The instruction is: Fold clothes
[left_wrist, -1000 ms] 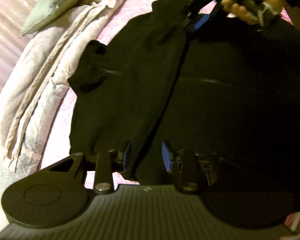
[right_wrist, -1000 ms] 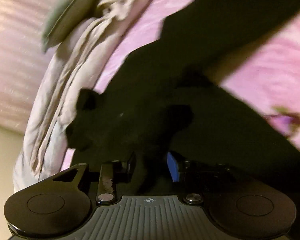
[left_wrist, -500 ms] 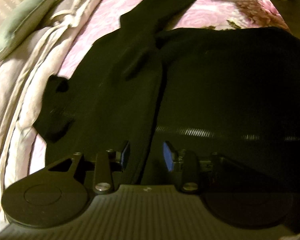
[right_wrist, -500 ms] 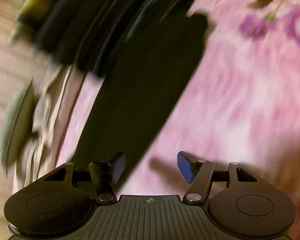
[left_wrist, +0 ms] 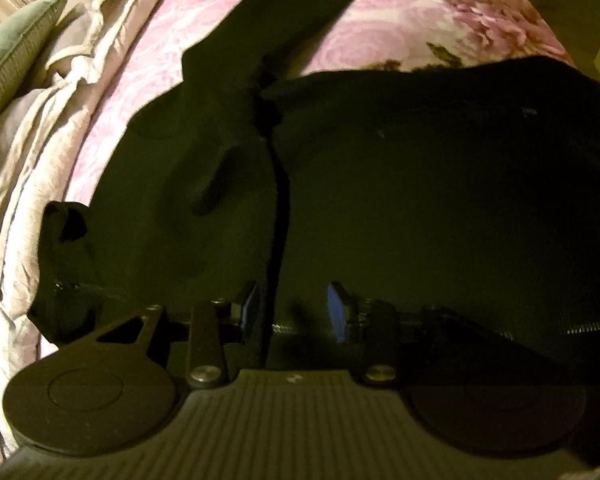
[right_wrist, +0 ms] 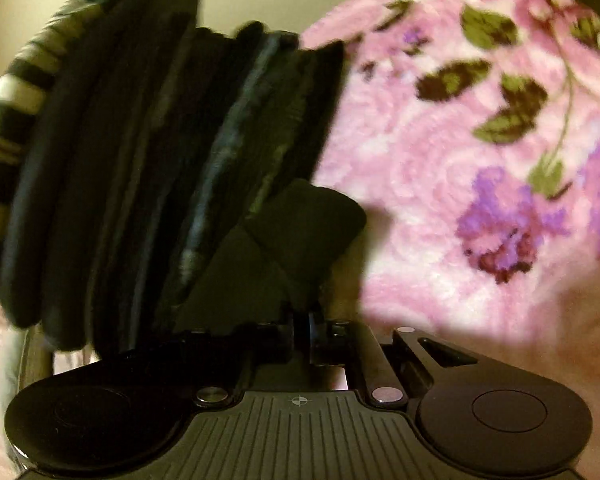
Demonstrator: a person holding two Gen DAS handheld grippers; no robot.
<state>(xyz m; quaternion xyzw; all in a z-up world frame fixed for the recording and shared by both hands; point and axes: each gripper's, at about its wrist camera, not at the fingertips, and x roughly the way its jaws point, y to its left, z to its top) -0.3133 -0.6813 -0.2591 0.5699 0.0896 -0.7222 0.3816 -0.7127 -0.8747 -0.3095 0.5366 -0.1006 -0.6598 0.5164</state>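
Sleeve end (right_wrist: 300, 236) is sitting pinched between the closed fingers of the right gripper (right_wrist: 302, 320), jutting toward twelve o'clock. Left gripper (left_wrist: 292, 308) is hovering with fingers wide over the black garment (left_wrist: 420, 200), whose sleeve is running toward twelve o'clock across the floral bedspread (left_wrist: 400, 20).

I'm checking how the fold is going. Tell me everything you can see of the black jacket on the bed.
The black jacket lies flat on the pink floral blanket, front up, its soft matte fabric dark and nearly featureless. A seam or opening runs up the middle between two panels. One sleeve stretches away toward a stack of folded dark clothes. The right tool is shut on the sleeve's cuff; the left tool sits open at the near hem.
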